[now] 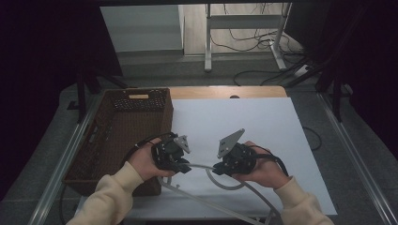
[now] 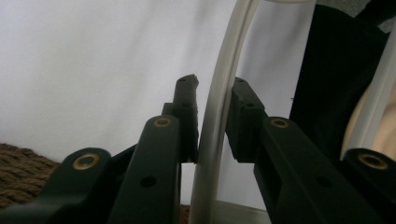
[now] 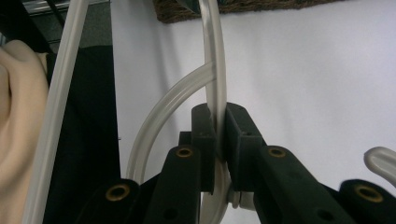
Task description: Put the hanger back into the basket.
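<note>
Both tongs on the white plastic hanger [image 1: 220, 185], just right of the wicker basket [image 1: 123, 136]. Right tongs [image 3: 216, 122] clamped on its hook. Left tongs [image 2: 213, 100] narrow, pinching its curved arm. Grasp done; hanger isn't in the basket yet.
</note>
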`<state>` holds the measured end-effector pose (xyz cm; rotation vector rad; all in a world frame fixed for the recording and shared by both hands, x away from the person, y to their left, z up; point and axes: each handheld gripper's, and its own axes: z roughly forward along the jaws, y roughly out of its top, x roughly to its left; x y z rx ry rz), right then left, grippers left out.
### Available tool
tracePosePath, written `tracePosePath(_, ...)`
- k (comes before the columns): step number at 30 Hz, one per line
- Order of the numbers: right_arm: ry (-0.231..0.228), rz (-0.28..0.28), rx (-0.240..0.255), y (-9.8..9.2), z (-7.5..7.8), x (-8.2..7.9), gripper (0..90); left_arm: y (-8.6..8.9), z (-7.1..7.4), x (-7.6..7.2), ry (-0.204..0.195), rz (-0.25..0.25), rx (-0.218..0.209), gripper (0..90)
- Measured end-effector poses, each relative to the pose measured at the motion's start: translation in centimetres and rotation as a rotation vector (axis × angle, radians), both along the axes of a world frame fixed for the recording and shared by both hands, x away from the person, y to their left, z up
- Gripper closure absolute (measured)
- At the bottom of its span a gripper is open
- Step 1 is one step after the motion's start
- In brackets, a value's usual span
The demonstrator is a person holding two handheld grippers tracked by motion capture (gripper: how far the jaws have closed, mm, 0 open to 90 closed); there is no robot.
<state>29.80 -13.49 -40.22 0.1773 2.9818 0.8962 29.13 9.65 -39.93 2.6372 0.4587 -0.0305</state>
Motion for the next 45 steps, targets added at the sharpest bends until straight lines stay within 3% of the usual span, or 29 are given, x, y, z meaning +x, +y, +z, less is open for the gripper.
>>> tracePosePath(5, -0.002, -0.009, 0.000, -0.1, 0.0, 0.1, 79.8, 0.2, 0.4, -0.3, 0.014, -0.034, -0.034, 80.4)
tracePosePath(6, 0.001, -0.035, 0.016, -0.2, 0.1, 0.3, 77.9, 0.3, 0.7, -0.6, -0.001, -0.031, -0.045, 80.7)
tracePosePath(9, 0.022, -0.038, 0.041, -0.5, 0.1, 0.5, 77.4, 0.7, 1.0, -0.8, -0.017, -0.039, -0.079, 80.8)
tracePosePath(16, 0.041, -0.063, 0.086, -0.6, 0.3, 0.7, 70.5, 1.7, 1.4, -1.0, -0.017, -0.013, -0.158, 81.0)
tracePosePath(19, 0.047, -0.082, 0.115, -0.9, 0.6, 0.8, 58.7, 2.2, 1.6, -1.1, -0.025, -0.006, -0.170, 81.0)
tracePosePath(22, 0.021, -0.123, 0.172, -1.4, 1.3, 0.9, 43.8, 2.6, 1.7, -1.1, -0.034, -0.003, -0.176, 80.9)
tracePosePath(25, 0.001, -0.157, 0.208, -1.9, 1.9, 0.9, 38.7, 2.9, 1.8, -1.1, -0.039, 0.006, -0.192, 80.9)
tracePosePath(28, -0.030, -0.227, 0.302, -3.5, 3.0, 1.1, 32.4, 3.9, 2.0, -1.2, -0.042, 0.027, -0.234, 81.0)
tracePosePath(29, -0.030, -0.227, 0.302, -3.5, 3.0, 1.1, 32.4, 3.9, 2.0, -1.2, -0.042, 0.027, -0.234, 80.9)
tracePosePath(30, -0.032, -0.260, 0.362, -4.7, 3.6, 1.2, 32.1, 4.5, 2.0, -1.2, -0.042, 0.039, -0.251, 81.0)
tracePosePath(31, -0.032, -0.260, 0.362, -4.7, 3.6, 1.2, 32.1, 4.5, 2.0, -1.2, -0.042, 0.039, -0.251, 80.9)
tracePosePath(32, -0.035, -0.293, 0.415, -6.0, 4.2, 1.3, 31.8, 5.1, 2.1, -1.2, -0.049, 0.059, -0.267, 80.9)
tracePosePath(33, -0.037, -0.307, 0.430, -6.7, 4.4, 1.3, 31.6, 5.4, 2.1, -1.2, -0.050, 0.068, -0.275, 80.9)
tracePosePath(39, -0.031, -0.367, 0.460, -9.6, 4.7, 1.1, 31.4, 7.0, 2.2, -1.4, -0.059, 0.112, -0.339, 80.9)
tracePosePath(45, -0.010, -0.444, 0.469, -13.0, 3.4, 0.7, 30.6, 9.1, 2.4, -1.6, -0.082, 0.174, -0.382, 80.9)
